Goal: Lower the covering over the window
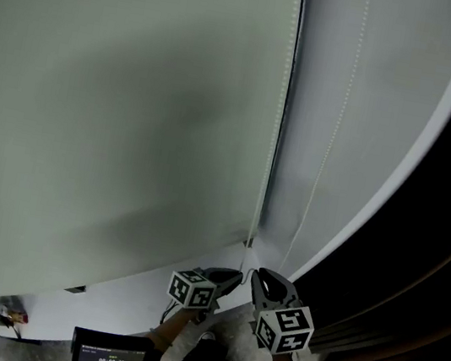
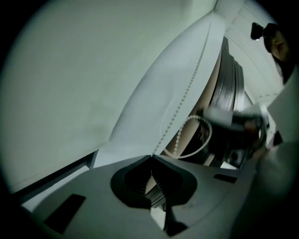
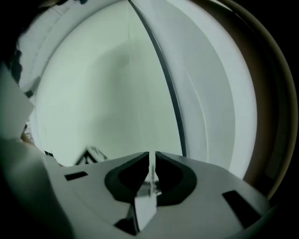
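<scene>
1. My left gripper (image 2: 153, 157) is clenched, with the bead chain (image 2: 184, 95) pinched at the jaw tips.
2. My right gripper (image 3: 152, 154) has its jaws slightly apart. One blurred strand of the chain runs through the gap and is not clamped.
3. The chain shows as two strands, hanging beside the dark strip (image 1: 284, 99).
4. The covering is two blind panels (image 1: 117, 114), plain pale grey-green, one on each side of that strip. They fill the window ahead of both grippers, and their tops are cut off.
</scene>
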The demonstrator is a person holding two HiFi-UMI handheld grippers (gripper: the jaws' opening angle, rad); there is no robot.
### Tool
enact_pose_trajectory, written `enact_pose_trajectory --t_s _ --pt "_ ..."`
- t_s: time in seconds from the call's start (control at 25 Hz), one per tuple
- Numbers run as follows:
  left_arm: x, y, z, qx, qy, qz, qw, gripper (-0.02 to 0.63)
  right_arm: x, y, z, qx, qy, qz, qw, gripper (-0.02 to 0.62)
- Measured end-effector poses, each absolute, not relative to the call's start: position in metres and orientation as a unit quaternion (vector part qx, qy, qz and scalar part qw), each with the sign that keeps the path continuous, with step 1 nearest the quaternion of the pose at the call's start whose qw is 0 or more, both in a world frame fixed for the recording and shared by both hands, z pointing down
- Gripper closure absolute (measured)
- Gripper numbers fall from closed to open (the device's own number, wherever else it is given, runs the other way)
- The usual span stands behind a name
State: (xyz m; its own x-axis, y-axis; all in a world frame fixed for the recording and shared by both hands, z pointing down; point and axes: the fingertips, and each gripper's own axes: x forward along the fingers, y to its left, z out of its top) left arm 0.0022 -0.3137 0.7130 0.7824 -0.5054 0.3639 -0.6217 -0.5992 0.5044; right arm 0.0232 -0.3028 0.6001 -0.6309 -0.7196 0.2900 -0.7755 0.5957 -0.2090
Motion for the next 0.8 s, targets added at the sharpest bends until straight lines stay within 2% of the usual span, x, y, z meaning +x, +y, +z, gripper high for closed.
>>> enact_pose_trajectory --t_s 0.12,0.36,0.6,0.68,0.8 --pt "0.011 -0.300 0.709 0.884 -0.309 0.120 0.328 0.601 0.020 -0.308 0.482 0.406 -0.909 0.094 0.027 0.569" --pt "0.005 -0.279 0.710 0.877 -0.286 0.149 0.357 0.601 -0.006 -0.332 0.318 0.374 -0.926 0.012 -0.055 0.497" --pt "-0.004 -0.275 0.704 0.871 -0.290 0.166 0.359 0.601 -0.014 -0.335 0.244 0.357 -0.929 -0.041 -0.088 0.498" --pt "-0.013 -0.271 0.709 0.870 -0.290 0.172 0.360 0.601 -0.022 -0.331 0.236 0.357 -0.929 -0.051 -0.084 0.531" --pt "-0.022 -0.263 0.712 0.870 -0.291 0.182 0.355 0.601 -0.039 -0.325 0.235 0.343 -0.935 -0.052 -0.073 0.529"
